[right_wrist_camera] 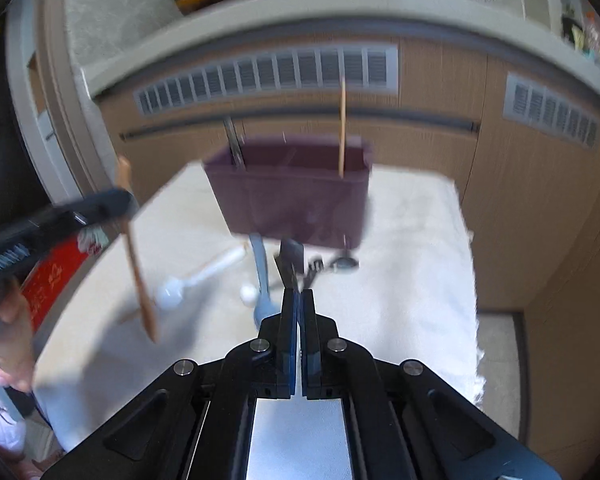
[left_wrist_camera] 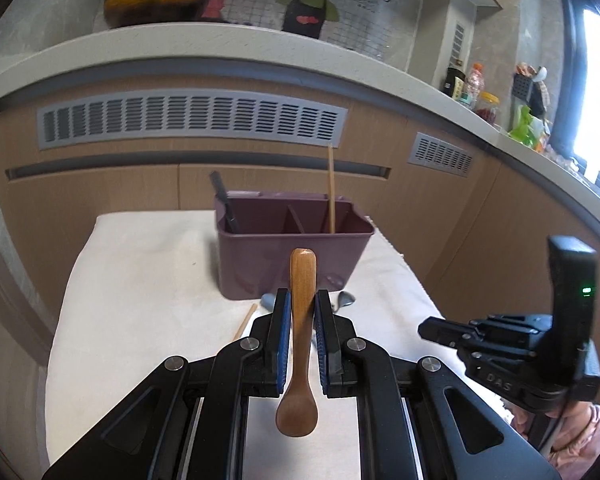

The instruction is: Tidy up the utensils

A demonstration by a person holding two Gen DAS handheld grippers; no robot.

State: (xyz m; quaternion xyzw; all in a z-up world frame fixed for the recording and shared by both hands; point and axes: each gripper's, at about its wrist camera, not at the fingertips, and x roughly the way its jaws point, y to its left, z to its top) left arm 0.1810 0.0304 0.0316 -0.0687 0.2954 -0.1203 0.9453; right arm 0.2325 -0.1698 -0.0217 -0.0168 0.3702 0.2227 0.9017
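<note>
White cloth (left_wrist_camera: 140,280) covers the table; on it a purple caddy (left_wrist_camera: 292,256) with dividers, a dark utensil in its left bay, one chopstick (left_wrist_camera: 331,188) upright at right. Left gripper (left_wrist_camera: 303,300) clamps a wooden spoon (left_wrist_camera: 302,336), glossy brown, handle forward, bowl nearest the lens, raised short of the caddy. Only the blurred right view shows a white spoon (right_wrist_camera: 196,280) and pale blue spoon (right_wrist_camera: 262,280) on the cloth. Right gripper (right_wrist_camera: 298,296) pinched on a thin dark utensil (right_wrist_camera: 290,260).

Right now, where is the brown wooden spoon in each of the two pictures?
Left wrist view: brown wooden spoon at centre, clamped between the near jaws, bowl toward the camera.
Right wrist view: far left, hanging from the other tool.
Shared landmark: purple plastic utensil box behind it.
</note>
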